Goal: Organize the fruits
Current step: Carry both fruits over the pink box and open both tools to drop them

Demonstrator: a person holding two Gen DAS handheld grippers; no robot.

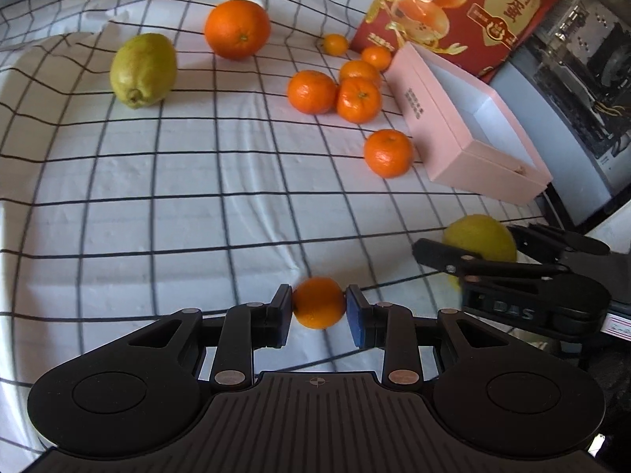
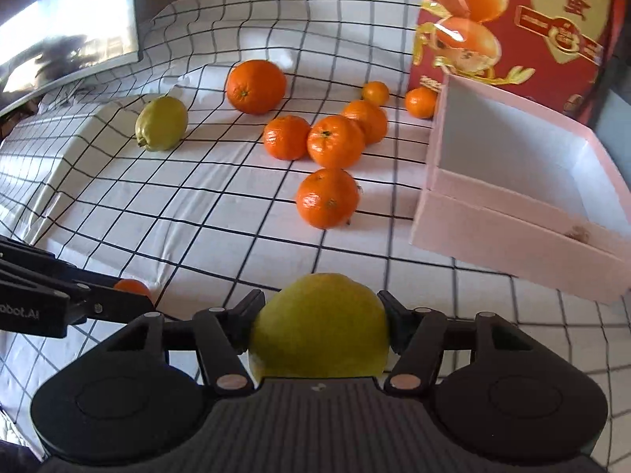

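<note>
My left gripper (image 1: 318, 302) is shut on a small orange mandarin (image 1: 318, 302) just above the checked cloth. My right gripper (image 2: 320, 315) is shut on a yellow lemon (image 2: 320, 329); it shows at the right of the left wrist view (image 1: 479, 236). An open pink box (image 2: 508, 213) with a white inside stands at the right, empty; it also shows in the left wrist view (image 1: 465, 134). A green-yellow lemon (image 2: 161, 123), a big orange (image 2: 256, 86) and several mandarins (image 2: 327, 197) lie on the cloth.
A red fruit carton (image 2: 532, 31) stands behind the pink box. A monitor (image 2: 67, 19) is at the far left of the right wrist view. The white checked cloth (image 1: 157, 197) covers the table. The left gripper shows at the lower left of the right wrist view (image 2: 59, 299).
</note>
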